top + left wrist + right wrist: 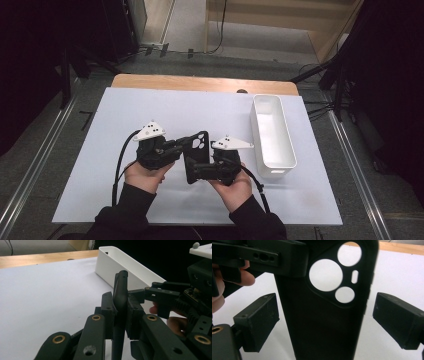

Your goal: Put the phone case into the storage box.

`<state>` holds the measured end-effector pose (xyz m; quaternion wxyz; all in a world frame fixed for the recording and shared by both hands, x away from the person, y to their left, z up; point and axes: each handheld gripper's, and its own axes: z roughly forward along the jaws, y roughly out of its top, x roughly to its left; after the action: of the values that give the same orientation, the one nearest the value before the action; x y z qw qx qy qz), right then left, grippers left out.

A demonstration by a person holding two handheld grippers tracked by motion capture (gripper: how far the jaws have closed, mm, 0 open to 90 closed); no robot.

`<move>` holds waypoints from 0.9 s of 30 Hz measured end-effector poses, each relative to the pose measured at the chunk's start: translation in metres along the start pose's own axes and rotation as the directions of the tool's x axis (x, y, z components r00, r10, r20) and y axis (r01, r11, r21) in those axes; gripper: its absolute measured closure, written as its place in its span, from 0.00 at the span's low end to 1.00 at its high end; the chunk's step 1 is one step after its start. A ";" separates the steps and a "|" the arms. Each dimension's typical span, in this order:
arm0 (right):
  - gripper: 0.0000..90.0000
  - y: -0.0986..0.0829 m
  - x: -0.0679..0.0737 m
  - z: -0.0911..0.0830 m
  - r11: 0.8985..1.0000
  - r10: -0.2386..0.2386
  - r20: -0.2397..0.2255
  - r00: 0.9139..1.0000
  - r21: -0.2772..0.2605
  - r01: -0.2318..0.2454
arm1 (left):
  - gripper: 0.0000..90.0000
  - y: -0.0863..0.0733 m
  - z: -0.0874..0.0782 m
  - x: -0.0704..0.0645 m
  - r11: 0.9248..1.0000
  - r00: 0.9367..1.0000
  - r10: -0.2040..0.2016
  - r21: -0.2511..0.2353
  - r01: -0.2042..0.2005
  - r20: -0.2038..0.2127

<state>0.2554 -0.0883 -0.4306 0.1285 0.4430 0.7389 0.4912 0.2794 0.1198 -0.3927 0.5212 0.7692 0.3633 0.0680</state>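
Black phone case (322, 315) with round camera cutouts, pinched in left claw (120, 312)

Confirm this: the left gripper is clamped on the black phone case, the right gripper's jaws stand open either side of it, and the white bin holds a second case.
One error: the white bin is empty, as the high view shows. The rest stands: the left gripper is clamped on the black phone case, and the right gripper has its jaws open either side of it.

Phone case (196, 155) between grippers; bin (272, 135) right.
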 end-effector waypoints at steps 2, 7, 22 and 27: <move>0.06 0.000 0.001 0.001 1.000 0.002 0.001 1.000 0.001 -0.002 | 0.89 0.000 0.001 -0.002 1.000 1.000 -0.001 0.000 0.001 0.005; 0.06 0.001 0.002 0.002 1.000 0.000 0.005 1.000 0.000 0.000 | 0.89 -0.001 0.003 -0.007 1.000 1.000 0.001 0.000 -0.001 0.019; 0.13 0.000 0.002 0.001 1.000 -0.026 0.039 0.999 -0.004 0.026 | 0.88 -0.004 0.007 -0.014 1.000 0.999 0.008 0.006 -0.008 0.039; 0.13 0.001 0.002 0.000 1.000 -0.024 0.037 0.999 -0.004 0.024 | 0.84 -0.004 0.008 -0.013 1.000 0.998 -0.006 0.000 0.007 0.067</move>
<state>0.2546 -0.0861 -0.4295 0.1490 0.4430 0.7404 0.4831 0.2717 0.1067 -0.3957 0.5336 0.7697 0.3481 0.0405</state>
